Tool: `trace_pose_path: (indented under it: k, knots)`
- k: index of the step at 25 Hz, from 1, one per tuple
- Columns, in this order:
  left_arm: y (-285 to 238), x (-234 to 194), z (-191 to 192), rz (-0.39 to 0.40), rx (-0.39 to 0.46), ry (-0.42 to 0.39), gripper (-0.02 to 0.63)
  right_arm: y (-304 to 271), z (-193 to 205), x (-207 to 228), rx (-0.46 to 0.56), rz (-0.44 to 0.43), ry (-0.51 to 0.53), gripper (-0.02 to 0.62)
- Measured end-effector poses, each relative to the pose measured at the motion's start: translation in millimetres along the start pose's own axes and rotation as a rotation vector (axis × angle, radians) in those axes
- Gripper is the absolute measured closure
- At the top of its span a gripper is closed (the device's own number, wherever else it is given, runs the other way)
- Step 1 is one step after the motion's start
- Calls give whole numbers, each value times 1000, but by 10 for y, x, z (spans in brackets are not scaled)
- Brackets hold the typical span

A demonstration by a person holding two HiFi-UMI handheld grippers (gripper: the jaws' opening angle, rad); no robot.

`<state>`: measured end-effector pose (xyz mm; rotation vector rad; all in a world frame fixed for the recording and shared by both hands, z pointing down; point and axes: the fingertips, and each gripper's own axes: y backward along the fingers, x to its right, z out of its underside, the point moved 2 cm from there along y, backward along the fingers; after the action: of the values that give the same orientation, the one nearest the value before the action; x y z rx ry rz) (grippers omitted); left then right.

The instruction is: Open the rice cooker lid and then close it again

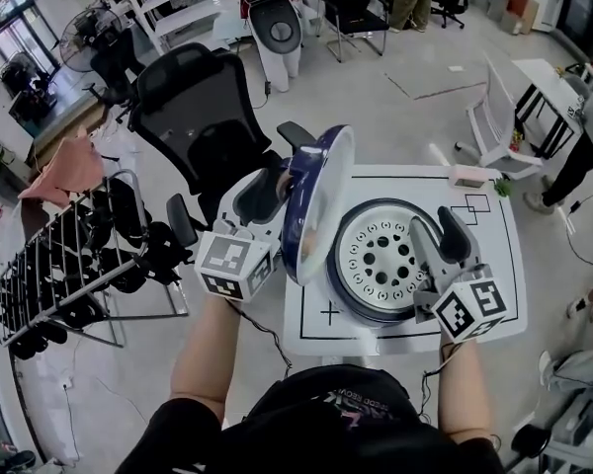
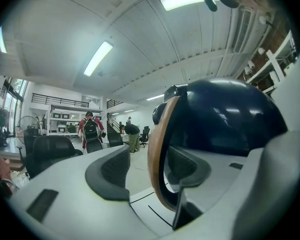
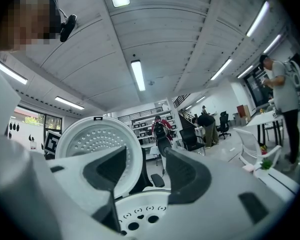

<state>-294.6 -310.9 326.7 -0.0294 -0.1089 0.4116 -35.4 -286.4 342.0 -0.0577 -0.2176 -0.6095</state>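
Table (image 1: 499,299): white top marked with black lines, bearing the cooker (image 1: 381,208) at its centre. Cooker: round, open, seen from above; inside it lay a pale plate (image 1: 381,257) pierced with rings of round holes, and nothing else showed in it. Lid (image 1: 319,205): raised and standing nearly upright at the cooker's left edge, its white, dimpled inner face turned toward the pot, its outer shell a glossy dark blue dome with a copper-coloured rim. A small dark tag at the top of the lid's inner face was too small to read. Left gripper (image 2: 147,169): at the cooker's left, jaws spread, with the lid's rim standing between them; the left pad stood clear of the rim, so nothing was clamped. Right gripper (image 1: 438,237): over the cooker's right rim, jaws spread and empty, the holed plate below them. Each gripper's cube carried black-and-white square patterns, no letters. Pink block (image 1: 468,176): on the table beyond the cooker, well apart from it.
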Motion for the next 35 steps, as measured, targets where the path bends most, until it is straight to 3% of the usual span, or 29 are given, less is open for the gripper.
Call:
trace_pose_path:
  k: [7,16,26,35]
  knots:
    - [-59,146,-10,99,-2,-11,480,-3,-4,24,5,15,-1,354]
    - [-79,181,-34,94,-19,-53,486,62,1,61,7,39,1,354]
    - [-147,517,-162,110,-48,-172,482,309,-64,149,28,93,9,354]
    - [-288,1132,-206,149,-89,-375,471,676,-91,418,50,172,-7,354]
